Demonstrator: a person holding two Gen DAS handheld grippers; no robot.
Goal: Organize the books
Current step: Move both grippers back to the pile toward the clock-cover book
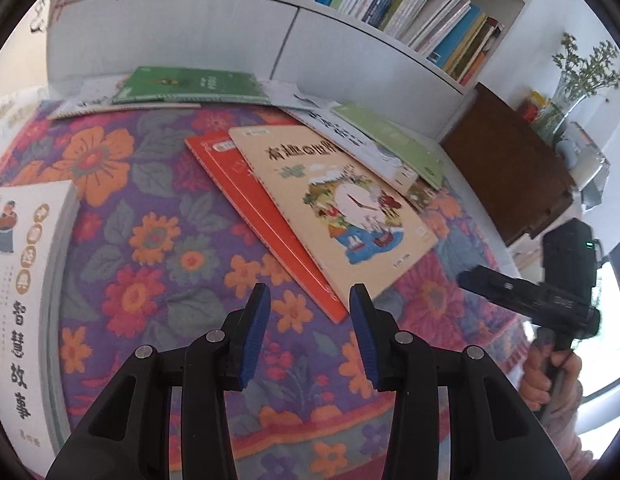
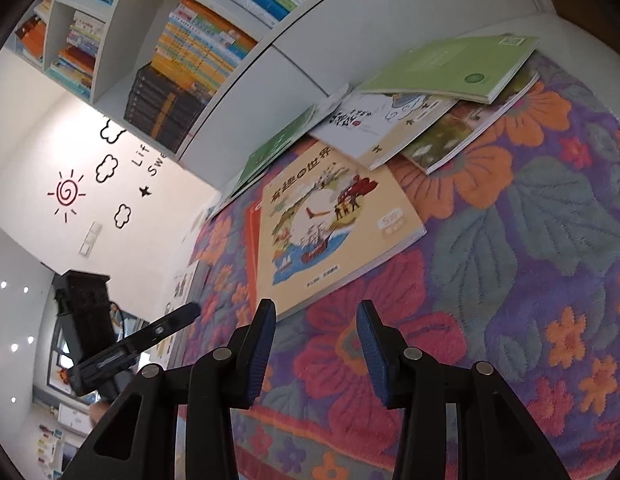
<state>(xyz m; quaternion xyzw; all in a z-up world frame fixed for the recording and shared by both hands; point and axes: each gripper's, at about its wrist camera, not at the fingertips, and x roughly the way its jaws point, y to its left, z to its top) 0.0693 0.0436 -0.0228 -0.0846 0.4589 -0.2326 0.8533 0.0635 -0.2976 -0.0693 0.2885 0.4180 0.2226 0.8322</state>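
Books (image 1: 334,204) lie scattered on floral blanket (image 1: 158,248) below bookshelf (image 1: 410,4).

I see a purple quilt (image 1: 158,216) patterned with orange and red flowers. The top book (image 1: 334,204) is tan over a red book (image 1: 262,232); my pads (image 1: 254,336) are blue.

Both views are daylit and slightly motion-blurred; a window (image 1: 606,344) is blown out at 4 o'clock; edges are fisheye-bent and vignetted.
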